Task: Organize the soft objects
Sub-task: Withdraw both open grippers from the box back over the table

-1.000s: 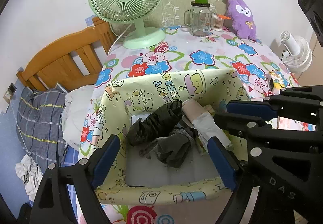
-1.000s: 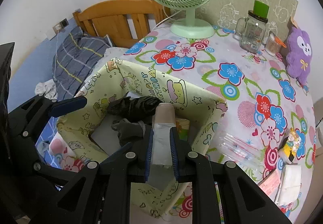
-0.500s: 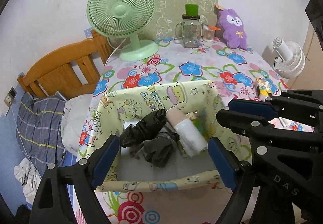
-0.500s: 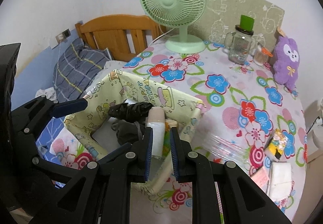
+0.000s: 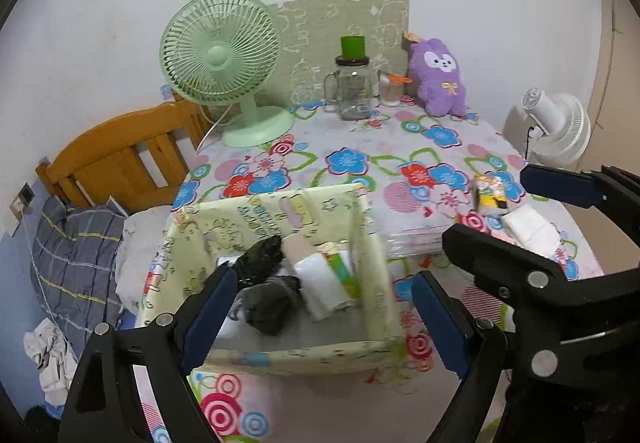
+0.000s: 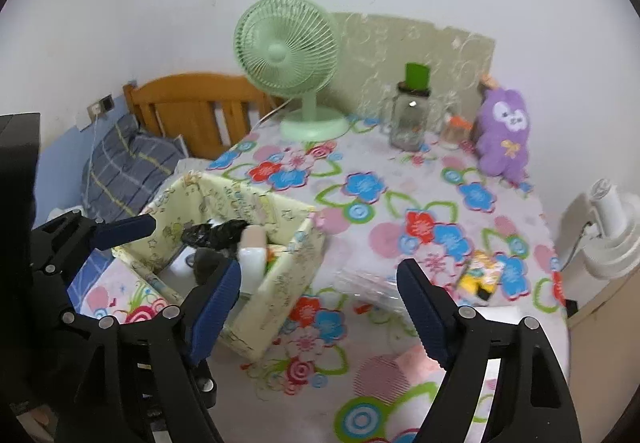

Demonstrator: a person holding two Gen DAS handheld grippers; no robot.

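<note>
A pale yellow fabric box (image 5: 260, 211) (image 6: 280, 279) stands at the table's near left corner. Inside lie black rolled cloth (image 5: 260, 261) (image 6: 214, 233), a grey sock bundle (image 5: 268, 305) and a white-and-pink roll (image 5: 320, 283) (image 6: 253, 255). My left gripper (image 5: 320, 319) is open and empty above the box's near side. My right gripper (image 6: 320, 295) is open and empty, raised to the right of the box. A purple plush (image 5: 438, 77) (image 6: 504, 131) sits at the far right. Folded white cloths (image 5: 530, 227) lie at the right.
A green desk fan (image 5: 224, 63) (image 6: 292, 55), a glass jar with a green lid (image 5: 352, 87) (image 6: 412, 111) and a small cup stand at the back. A clear plastic bag (image 6: 368, 283) and a yellow packet (image 6: 480, 275) lie right of the box. A bed lies left, a white fan (image 6: 612, 227) right.
My right gripper opened, released the white-and-pink roll into the box, and pulled up and back to the right. My left gripper also drew back from the box.
</note>
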